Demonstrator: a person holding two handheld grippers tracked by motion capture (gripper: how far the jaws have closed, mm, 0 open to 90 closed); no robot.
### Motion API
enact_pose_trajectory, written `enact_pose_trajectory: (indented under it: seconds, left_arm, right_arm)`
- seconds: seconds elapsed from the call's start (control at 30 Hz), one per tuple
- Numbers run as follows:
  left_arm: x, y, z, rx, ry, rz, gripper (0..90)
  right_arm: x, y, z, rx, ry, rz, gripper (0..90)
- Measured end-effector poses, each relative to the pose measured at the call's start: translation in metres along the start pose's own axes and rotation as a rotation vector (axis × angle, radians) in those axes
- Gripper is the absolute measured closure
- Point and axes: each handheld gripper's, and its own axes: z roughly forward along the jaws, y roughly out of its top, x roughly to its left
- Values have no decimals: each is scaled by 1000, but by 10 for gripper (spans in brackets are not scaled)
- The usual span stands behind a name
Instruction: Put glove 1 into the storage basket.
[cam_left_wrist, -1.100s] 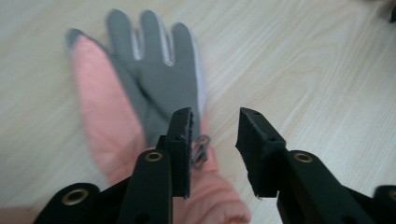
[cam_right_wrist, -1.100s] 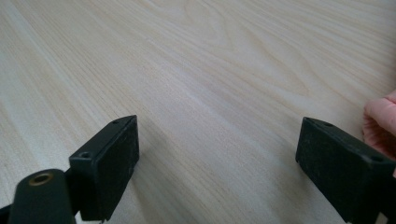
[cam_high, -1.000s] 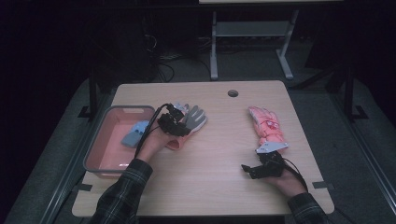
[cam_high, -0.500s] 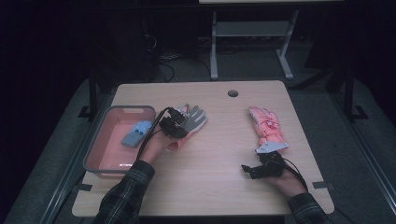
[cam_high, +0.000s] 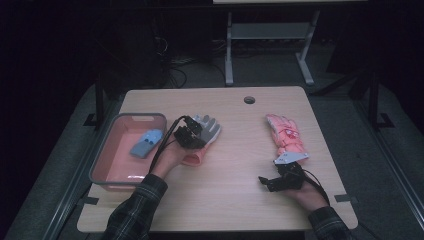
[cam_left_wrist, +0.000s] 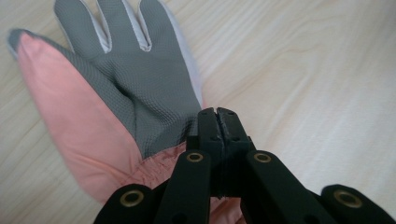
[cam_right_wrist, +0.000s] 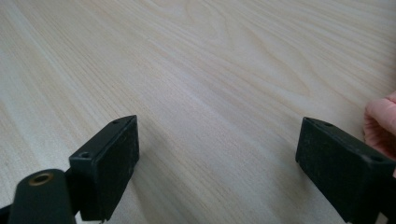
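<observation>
The left gripper has just been closing and now pinches the cuff edge of the grey-palmed pink fabric glove, at nine o'clock on the wooden table. Lift slowly toward the pink plastic bin. The right gripper rests with jaws apart, holding nothing.

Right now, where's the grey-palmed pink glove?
In the high view the grey-palmed pink glove lies palm up left of the wooden table's middle, just right of the pink plastic bin, with the left tool shut on its cuff edge.
</observation>
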Motion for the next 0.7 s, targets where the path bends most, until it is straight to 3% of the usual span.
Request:
enact_pose_trajectory:
  seconds: [0.2,0.27,0.37,0.47,0.57,0.63,0.7]
  left_arm:
    - [-27,6,7,-18,-92,53,897]
    - [-43,9,10,-28,-127,72,896]
    - [-54,13,12,-24,-158,105,895]
    - [-61,15,12,-54,-201,116,859]
    - [-57,18,5,-90,-181,112,816]
    - [-49,16,1,-96,-115,109,880]
    - [-37,11,0,-90,-56,53,894]
  right_arm:
    - [0,0,0,-1,0,-1,128]
    - [0,0,0,0,0,0,128]
    - [0,0,0,0,0,1,128]
    - [0,0,0,-1,0,1,129]
    - [0,0,0,-2,0,1,129]
    - [0,0,0,0,0,1,128]
    - [0,0,0,1,0,0,129]
